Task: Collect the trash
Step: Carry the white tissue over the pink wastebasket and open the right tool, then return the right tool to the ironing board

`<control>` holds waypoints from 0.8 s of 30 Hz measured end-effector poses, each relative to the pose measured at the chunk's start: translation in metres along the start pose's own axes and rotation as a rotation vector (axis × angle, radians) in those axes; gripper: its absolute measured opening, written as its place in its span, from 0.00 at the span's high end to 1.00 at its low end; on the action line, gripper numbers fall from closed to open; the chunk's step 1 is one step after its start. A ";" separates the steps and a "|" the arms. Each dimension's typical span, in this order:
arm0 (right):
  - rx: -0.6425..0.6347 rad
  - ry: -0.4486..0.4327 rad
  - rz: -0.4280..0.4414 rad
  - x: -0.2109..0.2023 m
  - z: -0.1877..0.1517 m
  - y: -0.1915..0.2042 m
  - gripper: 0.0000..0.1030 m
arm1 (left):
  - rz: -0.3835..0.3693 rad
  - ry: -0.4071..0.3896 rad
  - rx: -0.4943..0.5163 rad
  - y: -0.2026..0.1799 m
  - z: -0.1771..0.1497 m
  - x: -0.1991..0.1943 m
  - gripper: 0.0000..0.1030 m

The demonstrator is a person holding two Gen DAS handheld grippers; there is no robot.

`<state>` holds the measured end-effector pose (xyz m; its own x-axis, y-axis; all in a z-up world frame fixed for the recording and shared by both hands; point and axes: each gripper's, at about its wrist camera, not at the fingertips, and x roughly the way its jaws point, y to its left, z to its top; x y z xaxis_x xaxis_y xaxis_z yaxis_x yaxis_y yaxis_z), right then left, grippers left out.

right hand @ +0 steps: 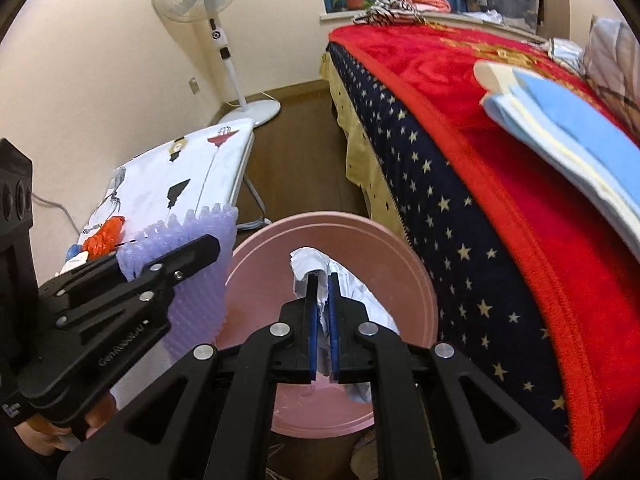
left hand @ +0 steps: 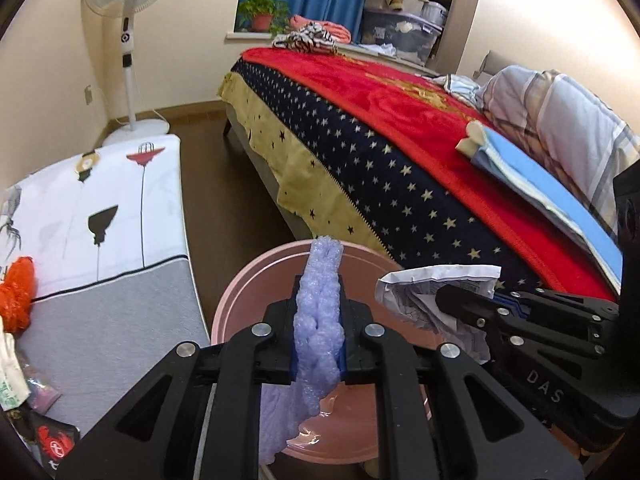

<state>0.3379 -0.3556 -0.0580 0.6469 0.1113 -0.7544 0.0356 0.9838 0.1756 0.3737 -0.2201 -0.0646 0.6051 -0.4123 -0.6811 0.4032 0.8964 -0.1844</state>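
My left gripper [left hand: 318, 300] is shut on a crumpled sheet of lilac bubble wrap [left hand: 318, 320] and holds it over the pink bin [left hand: 240, 296]. The same wrap shows at the left of the right wrist view [right hand: 200, 248]. My right gripper [right hand: 323, 284] is shut on a crumpled white paper [right hand: 352, 284] over the pink bin [right hand: 400, 264]. In the left wrist view that paper [left hand: 420, 292] hangs at the bin's right side. Both grippers are side by side above the bin.
An ironing board [left hand: 120, 200] at the left carries an orange bag [left hand: 18, 292] and several small wrappers [left hand: 52, 440]. A bed with a red blanket [left hand: 400, 112] stands close on the right. A standing fan [left hand: 128, 40] is at the back wall.
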 end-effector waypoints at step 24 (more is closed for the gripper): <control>-0.173 -0.460 -0.109 -0.103 -0.010 0.077 0.04 | 0.324 -0.202 -0.070 0.063 -0.018 -0.156 0.07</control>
<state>0.2668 -0.2897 0.0271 0.9167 -0.0282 -0.3985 0.0198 0.9995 -0.0251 0.2922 -0.0960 0.0175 0.8195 -0.1230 -0.5598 0.1248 0.9916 -0.0352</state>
